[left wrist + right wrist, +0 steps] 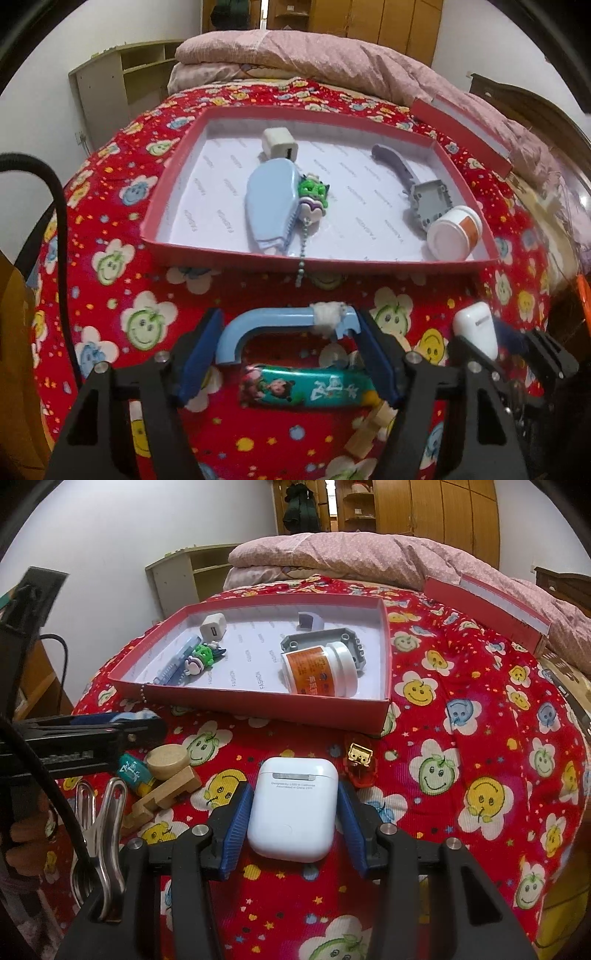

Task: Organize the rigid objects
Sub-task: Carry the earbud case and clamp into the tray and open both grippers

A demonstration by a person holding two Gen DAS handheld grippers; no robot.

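Both fingers clamp: left gripper (286, 345) on blue handle (273, 325), right gripper (293, 821) on earbud case (293, 808), w/ red box (258, 701) edge near.

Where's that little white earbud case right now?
The white earbud case sits between the right gripper pads on the red bedspread, just before the red box.

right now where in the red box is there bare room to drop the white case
Bare floor in the box: the middle strip between the keychain and the jar, and the near-left corner. The right end is crowded with jar and grey lid.
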